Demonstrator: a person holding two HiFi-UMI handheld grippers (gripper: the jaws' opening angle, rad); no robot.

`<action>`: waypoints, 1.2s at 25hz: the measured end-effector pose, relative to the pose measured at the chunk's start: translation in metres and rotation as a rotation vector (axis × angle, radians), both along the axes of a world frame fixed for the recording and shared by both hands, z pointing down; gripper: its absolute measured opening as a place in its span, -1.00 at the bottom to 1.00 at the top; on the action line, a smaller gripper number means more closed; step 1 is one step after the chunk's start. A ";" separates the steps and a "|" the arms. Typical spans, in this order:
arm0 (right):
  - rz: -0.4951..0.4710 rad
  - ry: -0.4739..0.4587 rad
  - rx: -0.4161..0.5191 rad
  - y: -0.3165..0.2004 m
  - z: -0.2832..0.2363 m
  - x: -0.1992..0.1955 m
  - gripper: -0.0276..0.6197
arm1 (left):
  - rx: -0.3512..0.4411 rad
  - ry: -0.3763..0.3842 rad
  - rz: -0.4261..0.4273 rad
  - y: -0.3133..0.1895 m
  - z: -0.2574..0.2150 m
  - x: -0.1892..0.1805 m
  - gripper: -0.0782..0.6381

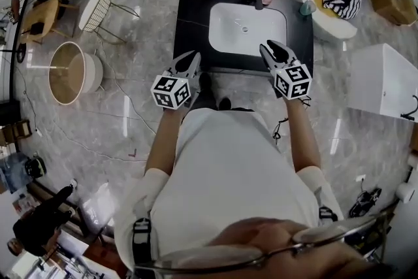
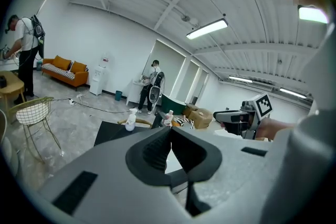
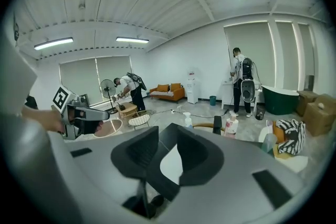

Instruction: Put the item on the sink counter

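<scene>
Grey left tongs (image 1: pixel 191 57) closed, right tongs (image 1: pixel 270 47) slightly parted, both empty, hovering mid-frame at lower edge of black sink desk (image 1: pixel 192 16); probably seeking item to grip next.

Left gripper (image 1: pixel 189 58), right gripper (image 1: pixel 273 48), sink counter (image 1: pixel 193 16)

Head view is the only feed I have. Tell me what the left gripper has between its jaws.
Observer: Nothing. In its own view the left gripper has its jaws meeting at the tips, with no item between them.
Operator: Now check the right one.
Observer: The right gripper is empty too. Its jaws stand slightly apart, and only the white basin shows through the gap.
Operator: Report anyone ahead of me in the room.
Observer: In the right gripper view, a person wearing a backpack stands at the far wall, back turned to us.
</scene>
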State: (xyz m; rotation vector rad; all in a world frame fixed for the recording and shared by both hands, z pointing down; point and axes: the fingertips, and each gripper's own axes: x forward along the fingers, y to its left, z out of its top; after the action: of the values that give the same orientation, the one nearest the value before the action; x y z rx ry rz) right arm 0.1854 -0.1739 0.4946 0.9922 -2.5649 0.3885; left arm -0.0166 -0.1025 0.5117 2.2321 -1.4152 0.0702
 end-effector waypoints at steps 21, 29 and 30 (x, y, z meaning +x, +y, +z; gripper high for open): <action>-0.022 -0.083 0.111 0.060 -0.048 -0.065 -0.76 | 0.093 -0.067 0.015 0.065 -0.051 -0.058 -0.77; 0.013 -0.111 0.140 0.068 -0.062 -0.100 -0.89 | 0.129 -0.091 0.052 0.070 -0.070 -0.101 -0.77; 0.017 -0.111 0.141 0.069 -0.062 -0.100 -0.89 | 0.132 -0.090 0.053 0.069 -0.071 -0.104 -0.77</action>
State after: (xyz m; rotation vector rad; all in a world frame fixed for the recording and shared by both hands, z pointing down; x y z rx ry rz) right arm 0.0851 -0.1047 0.4323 1.0702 -2.7170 0.2775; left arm -0.1210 -0.0335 0.4403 2.4022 -1.4451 0.0986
